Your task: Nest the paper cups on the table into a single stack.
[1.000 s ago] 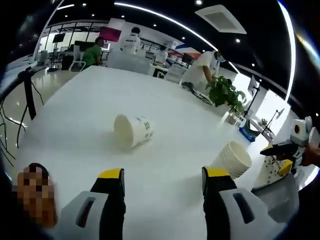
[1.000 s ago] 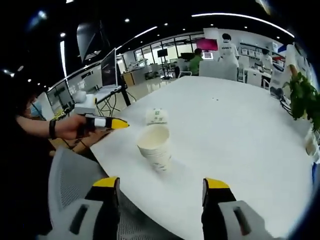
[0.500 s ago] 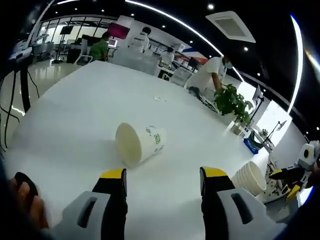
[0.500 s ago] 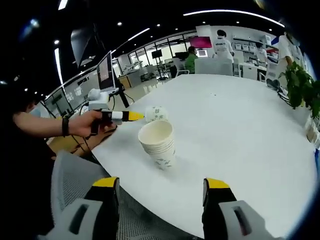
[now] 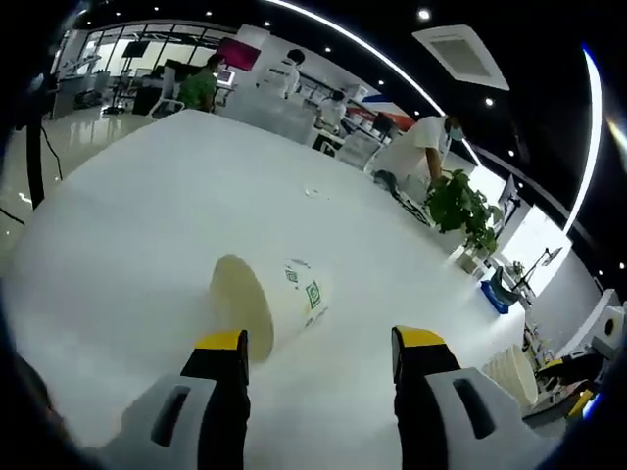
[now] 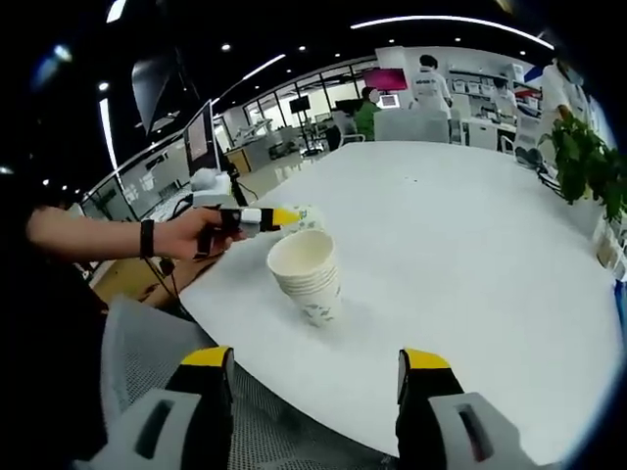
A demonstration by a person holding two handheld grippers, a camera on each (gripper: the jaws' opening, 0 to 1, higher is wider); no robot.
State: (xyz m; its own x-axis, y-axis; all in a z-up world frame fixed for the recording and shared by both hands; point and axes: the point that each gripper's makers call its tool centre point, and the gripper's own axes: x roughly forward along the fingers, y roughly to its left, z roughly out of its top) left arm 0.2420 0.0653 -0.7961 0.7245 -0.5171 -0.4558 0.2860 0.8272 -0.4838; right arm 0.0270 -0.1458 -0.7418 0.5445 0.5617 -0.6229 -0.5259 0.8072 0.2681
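In the left gripper view, the left gripper [image 5: 318,357] has its yellow-tipped jaws spread apart with nothing between them. Just beyond its left jaw, a single white paper cup with a green logo [image 5: 266,299] lies on its side on the large white table [image 5: 147,215], mouth turned toward the camera. Farther right, near the table edge, the stack of nested white paper cups [image 5: 512,373] stands.

In the right gripper view, the right gripper [image 6: 315,377] is likewise open and empty. Beyond it the stack stands upright, and behind that the lying cup sits at the tips of the left gripper, held by a hand [image 6: 184,235].
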